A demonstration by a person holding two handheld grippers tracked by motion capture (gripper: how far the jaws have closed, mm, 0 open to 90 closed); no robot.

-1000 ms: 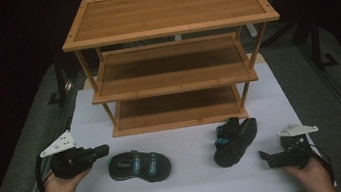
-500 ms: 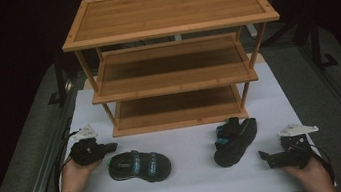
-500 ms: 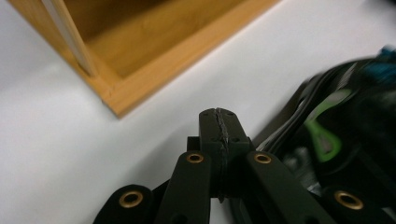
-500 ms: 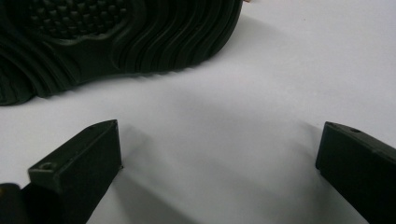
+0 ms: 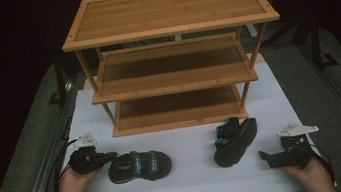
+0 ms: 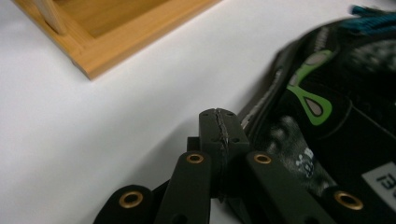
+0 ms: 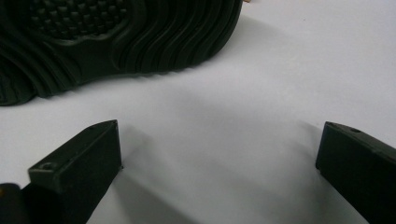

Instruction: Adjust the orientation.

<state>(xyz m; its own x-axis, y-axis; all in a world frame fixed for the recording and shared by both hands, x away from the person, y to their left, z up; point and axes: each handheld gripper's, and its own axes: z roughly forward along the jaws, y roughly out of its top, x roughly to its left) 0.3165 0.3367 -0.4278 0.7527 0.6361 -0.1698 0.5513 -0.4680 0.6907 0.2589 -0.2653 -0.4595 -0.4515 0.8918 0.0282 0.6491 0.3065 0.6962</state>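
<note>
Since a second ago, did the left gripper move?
Yes. The left gripper slid toward the bamboo shelf and now sits with shut jaws beside the flat sandal.

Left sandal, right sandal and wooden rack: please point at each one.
left sandal (image 5: 139, 165), high view, on its middle strap.
right sandal (image 5: 235, 141), high view, on its black sole edge.
wooden rack (image 5: 166, 9), high view, on its top board.

text: partial white label, maybe "13" | on: sandal (image 6: 336, 121)

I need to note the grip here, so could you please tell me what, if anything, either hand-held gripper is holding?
Nothing: the left hand-held gripper is shut empty beside the flat sandal; the right hand-held gripper is open.
</note>
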